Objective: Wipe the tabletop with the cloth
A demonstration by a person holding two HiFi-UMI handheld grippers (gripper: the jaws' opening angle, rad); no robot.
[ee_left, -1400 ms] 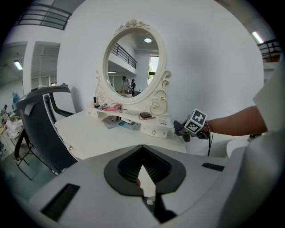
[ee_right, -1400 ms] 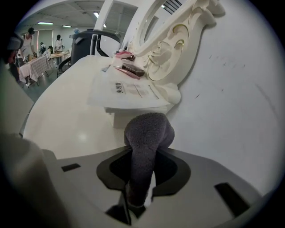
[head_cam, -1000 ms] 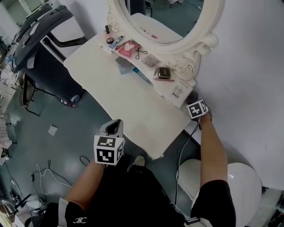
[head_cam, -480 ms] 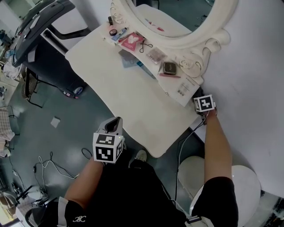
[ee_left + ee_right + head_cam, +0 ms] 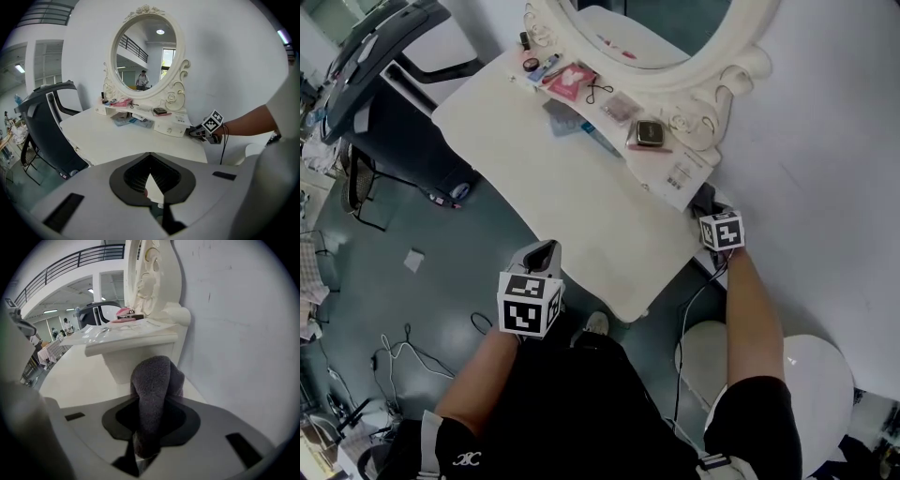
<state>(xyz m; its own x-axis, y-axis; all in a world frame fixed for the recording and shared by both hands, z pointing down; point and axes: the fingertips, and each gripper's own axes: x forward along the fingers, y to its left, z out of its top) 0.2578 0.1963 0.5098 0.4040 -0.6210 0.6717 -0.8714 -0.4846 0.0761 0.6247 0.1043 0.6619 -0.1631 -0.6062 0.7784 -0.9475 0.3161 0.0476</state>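
The right gripper (image 5: 707, 208) is at the far right corner of the tabletop (image 5: 581, 216), close to the wall (image 5: 825, 141). Its fingers are closed on a grey cloth (image 5: 154, 390), which bunches up out of them and hangs down between them. The cloth sits just in front of the low white shelf (image 5: 680, 176) under the mirror (image 5: 712, 80). Whether the cloth touches the tabletop cannot be told.

The left gripper (image 5: 542, 255) is held off the near left edge of the tabletop, over the floor (image 5: 412, 216). In the left gripper view its fingers (image 5: 164, 220) stand close together with nothing between them, pointing across the tabletop toward the mirror.

On the shelf lie small things, among them a pink one (image 5: 569, 80) at the far left and a dark case (image 5: 649, 133) nearer the right end. A white stool (image 5: 811, 375) stands near right, beside the person's right arm.
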